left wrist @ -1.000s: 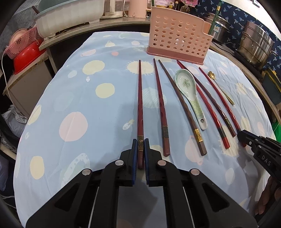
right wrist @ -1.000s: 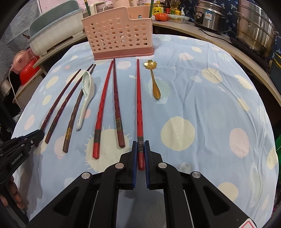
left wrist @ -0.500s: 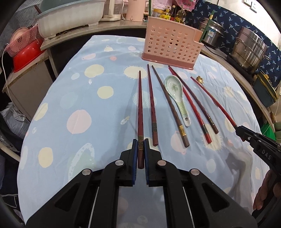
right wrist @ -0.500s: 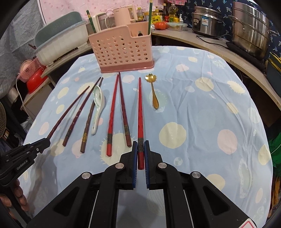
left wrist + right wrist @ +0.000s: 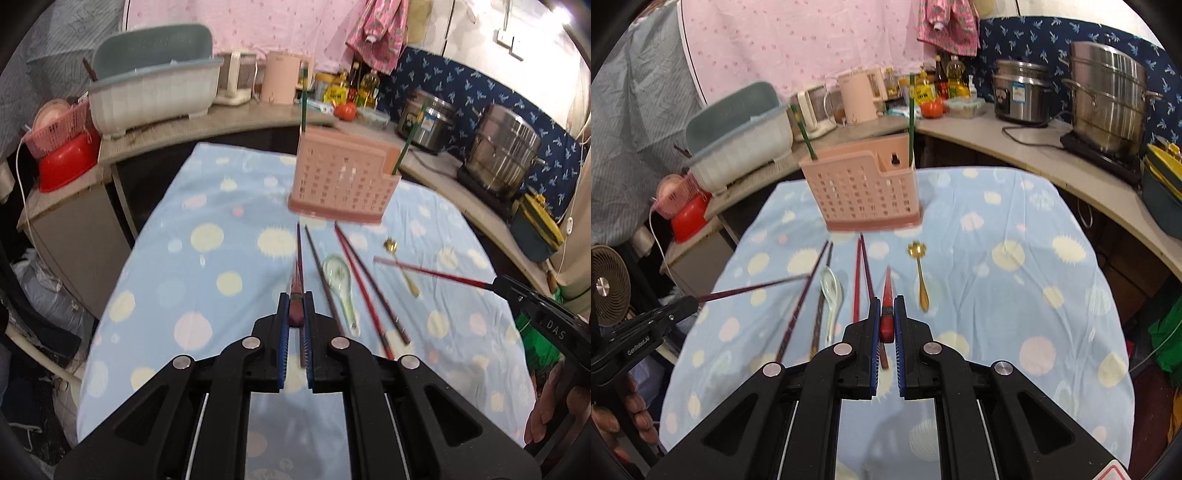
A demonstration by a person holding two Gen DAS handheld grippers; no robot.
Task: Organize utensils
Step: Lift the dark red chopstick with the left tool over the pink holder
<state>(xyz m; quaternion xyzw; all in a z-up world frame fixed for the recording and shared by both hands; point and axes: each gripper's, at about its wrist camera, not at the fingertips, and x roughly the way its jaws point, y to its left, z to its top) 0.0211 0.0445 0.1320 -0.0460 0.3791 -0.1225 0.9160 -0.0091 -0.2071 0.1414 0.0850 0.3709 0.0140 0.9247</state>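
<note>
Left wrist view: the left hand-held gripper [image 5: 295, 314] is being kept closed on the butt of a dark red chopstick [image 5: 298, 258], which is being held raised above the worktop [image 5: 207, 266] and pointing toward the pink basket [image 5: 341, 181]. Four chopsticks and a white spoon [image 5: 341, 284] are lying on the spotted blue cloth just right of it; a gold spoon [image 5: 402, 269] is lying farther right. The right hand-held gripper [image 5: 498, 286] is being seen at the right edge, clamped on a bright red chopstick [image 5: 428, 271] held in the air.

Right wrist view: the right hand-held gripper [image 5: 885, 317] is being kept closed on the bright red chopstick [image 5: 886, 295], lifted off the cloth. The gold spoon [image 5: 921, 277] is lying just right of it. The left hand-held gripper [image 5: 690, 301] is being seen at the left, with the dark red chopstick [image 5: 757, 286] angled toward the basket [image 5: 864, 188], in which two green chopsticks [image 5: 911, 110] are standing.
</note>
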